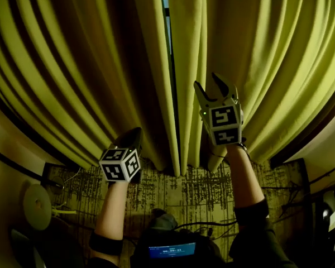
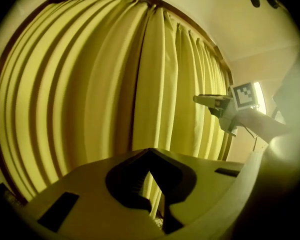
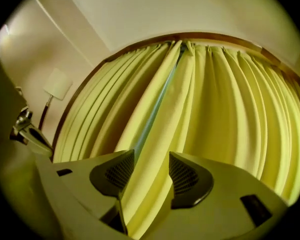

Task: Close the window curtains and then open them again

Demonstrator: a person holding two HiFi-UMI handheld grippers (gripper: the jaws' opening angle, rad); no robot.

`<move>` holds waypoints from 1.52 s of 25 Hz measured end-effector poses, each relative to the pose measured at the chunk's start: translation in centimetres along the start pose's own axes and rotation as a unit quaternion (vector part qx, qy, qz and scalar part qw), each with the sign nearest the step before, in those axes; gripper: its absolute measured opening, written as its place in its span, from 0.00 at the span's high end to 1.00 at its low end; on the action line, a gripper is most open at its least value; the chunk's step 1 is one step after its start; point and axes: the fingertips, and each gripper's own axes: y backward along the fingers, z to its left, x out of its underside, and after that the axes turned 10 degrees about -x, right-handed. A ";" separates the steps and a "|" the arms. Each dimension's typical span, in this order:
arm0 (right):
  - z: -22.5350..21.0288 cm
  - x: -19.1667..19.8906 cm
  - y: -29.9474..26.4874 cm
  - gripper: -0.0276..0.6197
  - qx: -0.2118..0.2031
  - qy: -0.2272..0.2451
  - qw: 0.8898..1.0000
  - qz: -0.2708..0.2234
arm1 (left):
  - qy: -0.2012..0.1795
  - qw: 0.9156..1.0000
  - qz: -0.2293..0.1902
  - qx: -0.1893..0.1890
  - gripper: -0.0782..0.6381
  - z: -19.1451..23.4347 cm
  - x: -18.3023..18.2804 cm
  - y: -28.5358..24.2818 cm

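Two yellow pleated curtains hang before me, the left curtain (image 1: 72, 66) and the right curtain (image 1: 268, 54). They meet at the middle, where a thin slit (image 1: 166, 4) shows blue light near the top. My left gripper (image 1: 135, 132) is low in front of the left curtain's inner folds, shut with nothing in it; the left gripper view shows its jaws closed (image 2: 149, 151). My right gripper (image 1: 206, 81) is higher, at the right curtain's inner edge, open. In the right gripper view the edge fold (image 3: 155, 134) runs between the jaws (image 3: 151, 154); I cannot tell whether the pads touch it.
A patterned carpet (image 1: 195, 188) lies below the curtains, with cables and a round white object (image 1: 37, 205) at the left. A floor lamp (image 3: 55, 84) stands by the wall left of the window. A device with a blue screen (image 1: 172, 250) sits at the person's chest.
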 end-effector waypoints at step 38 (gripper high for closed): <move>34.2 23.4 13.9 0.94 -0.047 -0.267 0.931 0.244 | -0.013 0.994 0.100 -0.043 0.89 20.3 17.0 17.6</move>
